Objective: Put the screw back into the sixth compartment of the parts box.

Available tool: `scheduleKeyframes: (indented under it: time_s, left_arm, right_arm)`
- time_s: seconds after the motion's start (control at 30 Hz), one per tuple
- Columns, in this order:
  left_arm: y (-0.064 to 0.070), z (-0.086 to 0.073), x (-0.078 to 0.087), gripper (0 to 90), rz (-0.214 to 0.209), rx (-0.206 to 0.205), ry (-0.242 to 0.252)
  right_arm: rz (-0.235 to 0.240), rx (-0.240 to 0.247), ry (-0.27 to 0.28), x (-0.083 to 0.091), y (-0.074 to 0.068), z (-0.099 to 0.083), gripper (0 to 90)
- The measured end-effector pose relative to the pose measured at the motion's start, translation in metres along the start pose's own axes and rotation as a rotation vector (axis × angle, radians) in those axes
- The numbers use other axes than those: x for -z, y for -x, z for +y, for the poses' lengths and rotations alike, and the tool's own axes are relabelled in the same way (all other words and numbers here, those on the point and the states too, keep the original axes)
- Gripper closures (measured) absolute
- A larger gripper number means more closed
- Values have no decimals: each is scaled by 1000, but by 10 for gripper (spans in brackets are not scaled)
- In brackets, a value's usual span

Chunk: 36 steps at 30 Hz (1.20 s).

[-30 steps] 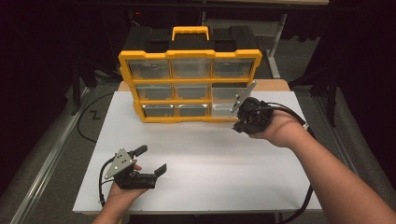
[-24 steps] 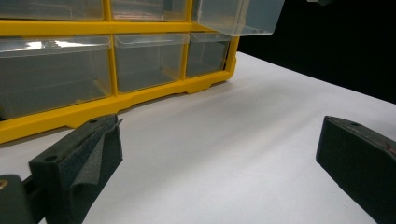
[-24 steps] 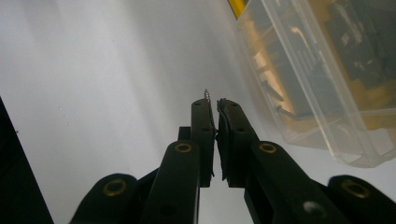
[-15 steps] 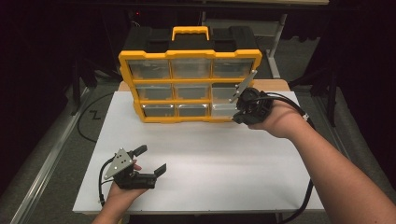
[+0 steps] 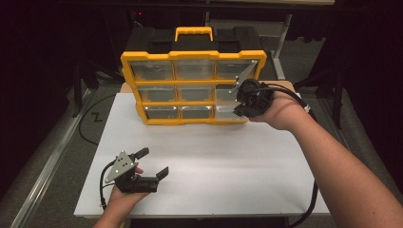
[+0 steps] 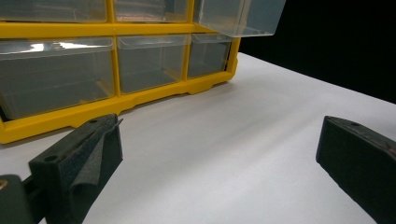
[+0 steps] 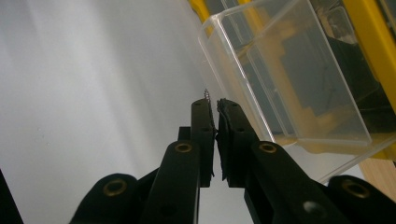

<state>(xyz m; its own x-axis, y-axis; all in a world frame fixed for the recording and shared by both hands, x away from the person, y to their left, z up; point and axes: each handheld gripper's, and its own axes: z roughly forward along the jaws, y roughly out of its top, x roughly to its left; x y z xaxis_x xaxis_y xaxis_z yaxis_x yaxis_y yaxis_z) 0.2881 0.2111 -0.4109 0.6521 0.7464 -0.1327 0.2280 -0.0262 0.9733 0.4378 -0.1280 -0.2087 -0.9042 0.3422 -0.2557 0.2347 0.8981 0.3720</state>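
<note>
- A yellow organiser [image 5: 192, 88] with nine clear drawers in three rows stands upright along the far edge of the white table [image 5: 228, 166], its black and yellow carry handle on top.
- The right gripper [image 5: 247, 99] sits at the organiser's right-hand column, level with the middle and bottom rows, held by the person's right hand [image 5: 280, 109], whose forearm comes in from the near right corner.
- In the right gripper view the right gripper [image 7: 215, 119] has its two black jaws pressed together, pads nearly touching; nothing can be made out between them, though whether they pinch the thin front rim of the drawer cannot be told.
- A clear drawer [image 7: 285, 79] juts out of the yellow frame just beside those closed jaws, its open box seen empty and tilted across the view.
- In the left gripper view the same clear drawer [image 6: 238, 16] sticks out from the right column, above the bottom row, overhanging the table.
- The left gripper [image 5: 149, 164] rests near the table's near left corner, well apart from the organiser, held by the left hand [image 5: 121, 194].
- Its jaws stand spread wide with nothing between them; the left gripper view shows bare white table between the two pads [image 6: 100, 149].
- A black cable [image 5: 311, 204] trails from the right forearm off the table's near right edge.
</note>
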Motion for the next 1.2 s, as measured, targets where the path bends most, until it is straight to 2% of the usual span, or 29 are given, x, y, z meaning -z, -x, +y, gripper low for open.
scheduleKeyframes:
  time_s: [0.5,0.93,1.2]
  left_arm:
    - [0,0,1,11,-1,2,3]
    - [0,0,1,11,2,6,10]
    - [0,0,1,11,3,0,3]
  right_arm:
    - [-29,14,-8,-1,6,16,871]
    - [-62,-25,-23,-9,25,21,871]
    - [-59,-44,-26,-14,33,20,870]
